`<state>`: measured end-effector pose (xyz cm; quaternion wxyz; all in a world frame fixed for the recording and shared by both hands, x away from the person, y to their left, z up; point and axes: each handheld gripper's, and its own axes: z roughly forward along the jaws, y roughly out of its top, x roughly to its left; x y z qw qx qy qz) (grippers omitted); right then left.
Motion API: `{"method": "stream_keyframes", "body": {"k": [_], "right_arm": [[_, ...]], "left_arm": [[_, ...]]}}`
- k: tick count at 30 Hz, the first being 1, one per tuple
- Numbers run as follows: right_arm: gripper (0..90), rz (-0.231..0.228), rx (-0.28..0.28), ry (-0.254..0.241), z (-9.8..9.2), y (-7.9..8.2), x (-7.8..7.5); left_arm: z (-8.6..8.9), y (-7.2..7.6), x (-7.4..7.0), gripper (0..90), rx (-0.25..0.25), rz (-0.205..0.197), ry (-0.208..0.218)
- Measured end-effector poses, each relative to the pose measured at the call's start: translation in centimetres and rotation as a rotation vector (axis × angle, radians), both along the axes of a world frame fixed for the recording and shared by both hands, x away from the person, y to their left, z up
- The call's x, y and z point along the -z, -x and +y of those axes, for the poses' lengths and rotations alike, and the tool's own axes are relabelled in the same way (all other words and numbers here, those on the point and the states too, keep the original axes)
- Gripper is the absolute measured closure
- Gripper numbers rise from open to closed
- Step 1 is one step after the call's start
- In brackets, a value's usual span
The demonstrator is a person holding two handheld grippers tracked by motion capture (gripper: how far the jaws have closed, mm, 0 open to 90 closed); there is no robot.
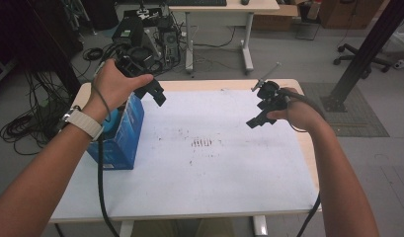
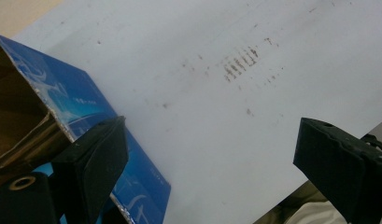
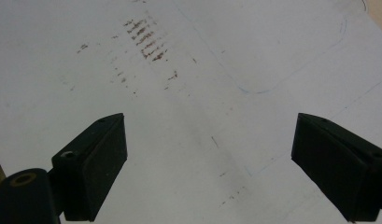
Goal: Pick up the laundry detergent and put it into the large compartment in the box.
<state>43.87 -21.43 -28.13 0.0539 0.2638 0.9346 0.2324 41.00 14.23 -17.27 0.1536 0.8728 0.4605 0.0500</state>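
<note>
A blue cardboard box [image 1: 123,134] stands on the left part of the table, its top open. In the left gripper view the box [image 2: 93,116] shows a brown inside wall and sits at the left, partly behind one jaw. My left gripper [image 1: 157,95] hovers above the box's far right corner, open, with nothing between its jaws [image 2: 209,128]. Something light blue [image 1: 112,121] shows at the box's top, under my left hand. My right gripper [image 1: 259,116] hangs over the right part of the table, open and empty [image 3: 207,121], pointing down at the bare sheet.
A white sheet [image 1: 214,173] covers the table, with a patch of brown marks [image 1: 202,143] near its middle. A cable [image 1: 101,197] hangs from my left gripper past the table's front edge. Behind the table are a desk [image 1: 217,10], floor cables and a black post [image 1: 362,54].
</note>
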Motion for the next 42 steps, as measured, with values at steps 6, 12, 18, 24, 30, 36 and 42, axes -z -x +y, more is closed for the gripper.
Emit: {"method": "stream_keyframes", "body": {"k": [6,12,18,24,30,36,42], "right_arm": [[10.6,-0.001,-0.001,-0.003,-0.1,0.0,0.0],[10.6,-0.004,0.002,-0.005,-0.2,0.0,-0.1],[10.6,-0.004,0.0,-0.008,-0.2,0.0,-0.1],[10.6,-0.005,-0.001,-0.006,-0.1,0.1,-0.1],[10.6,-0.006,-0.002,-0.007,0.0,0.1,-0.1],[10.6,-0.006,-0.003,-0.005,0.0,0.2,-0.1],[10.6,-0.01,-0.002,-0.007,-0.1,0.2,-0.2]], "left_arm": [[-0.7,0.3,0.8,10.4,0.03,0.009,-0.004],[-1.0,0.4,1.5,10.4,0.04,0.02,0.003],[-1.2,0.5,1.9,10.4,0.047,0.021,0.003],[-1.1,0.6,1.8,10.4,0.049,0.02,0.004],[-1.0,0.8,1.7,10.4,0.049,0.016,0.005],[-1.0,0.8,1.7,10.4,0.049,0.018,0.004],[-1.1,0.9,1.7,10.4,0.051,0.017,0.003]]}}
